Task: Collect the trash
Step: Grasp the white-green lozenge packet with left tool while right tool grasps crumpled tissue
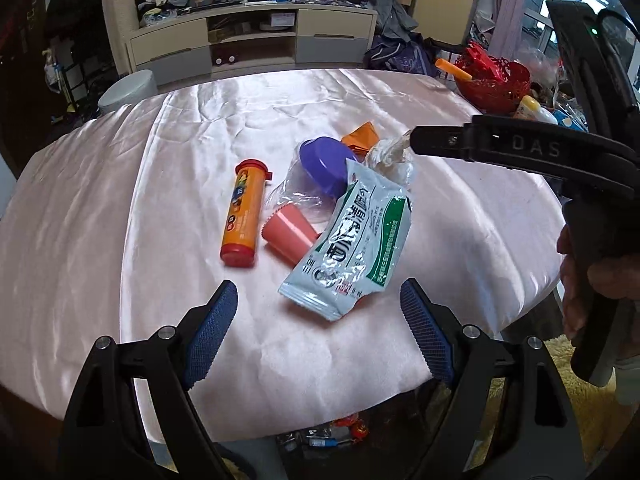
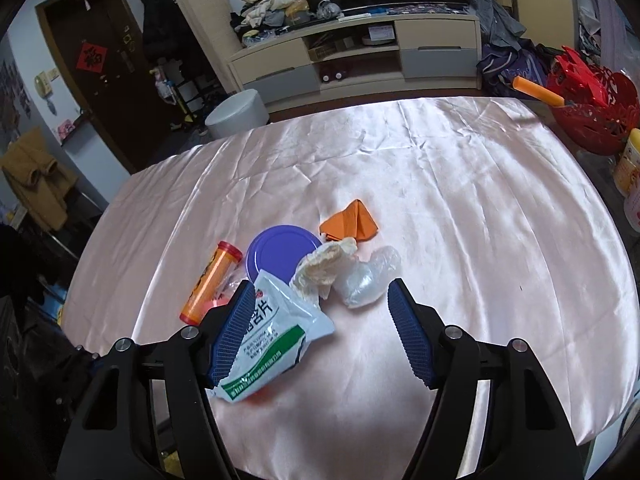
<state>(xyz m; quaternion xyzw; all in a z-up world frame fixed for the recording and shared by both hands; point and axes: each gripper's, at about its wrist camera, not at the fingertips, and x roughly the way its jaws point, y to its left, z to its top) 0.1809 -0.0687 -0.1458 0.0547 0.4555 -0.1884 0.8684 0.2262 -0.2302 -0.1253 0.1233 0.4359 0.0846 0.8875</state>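
A pile of trash lies mid-table: an orange tube with red caps (image 1: pixel 241 213) (image 2: pixel 209 281), a pink cup (image 1: pixel 289 233), a purple lid (image 1: pixel 325 165) (image 2: pixel 282 253), orange folded paper (image 1: pixel 361 139) (image 2: pixel 349 224), crumpled white tissue (image 1: pixel 393 159) (image 2: pixel 325 265), clear plastic wrap (image 2: pixel 365 277) and a white-green wipes packet (image 1: pixel 353 241) (image 2: pixel 276 340). My left gripper (image 1: pixel 318 334) is open and empty, just short of the packet. My right gripper (image 2: pixel 320 332) is open, its fingers either side of the tissue and packet; in the left wrist view it (image 1: pixel 416 141) reaches in from the right above the tissue.
The table wears a shiny pink cloth (image 1: pixel 120 208) (image 2: pixel 480 200). A red basket (image 1: pixel 494 84) (image 2: pixel 592 116) and bottles stand at its far right edge. A TV cabinet (image 1: pixel 252 40) and a grey stool (image 1: pixel 128 90) stand beyond. Wrappers lie on the floor below the near edge (image 1: pixel 332 434).
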